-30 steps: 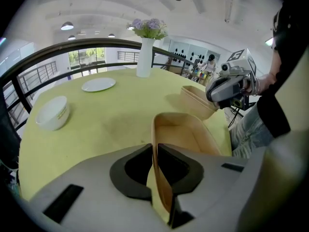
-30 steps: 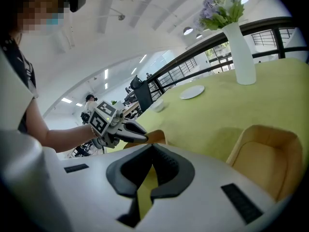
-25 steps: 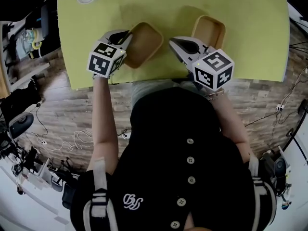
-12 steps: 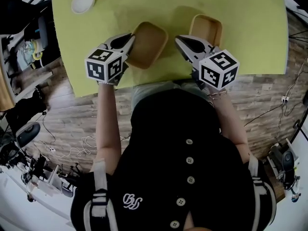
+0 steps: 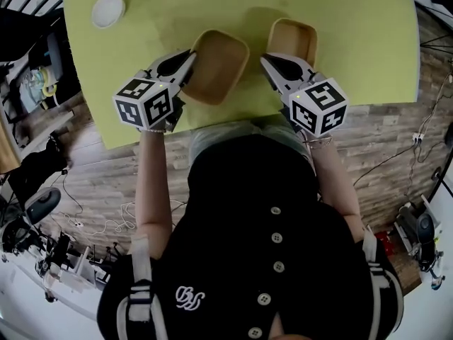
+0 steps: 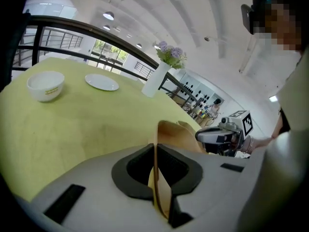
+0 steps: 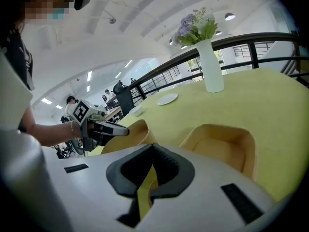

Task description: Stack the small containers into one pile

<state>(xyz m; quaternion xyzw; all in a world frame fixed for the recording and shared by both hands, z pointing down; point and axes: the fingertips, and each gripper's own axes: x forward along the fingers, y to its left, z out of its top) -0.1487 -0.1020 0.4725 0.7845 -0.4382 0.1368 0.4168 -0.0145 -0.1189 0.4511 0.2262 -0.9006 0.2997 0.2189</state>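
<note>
— Grip is being kept by the left gripper point(image 5: 190, 57), its jaws pinching the near rim of the left container point(image 5: 216, 66), tilted over the table point(image 5: 354, 34); it is best being carried level and centred over the right container point(image 5: 291, 40) before being lowered.
— Agreed; the right gripper point(image 5: 265, 61), pressed together and empty, is being held beside that container on the table; against a second ago, the two containers are being seen closer together.

The left container point(image 5: 218, 64) and the right container point(image 5: 294, 40) look matt, smooth and paper-like, the table cover point(image 5: 354, 34) matt cloth, the bowl point(image 6: 45, 85) glossy, the floor point(image 5: 396, 133) grainy wood.
</note>
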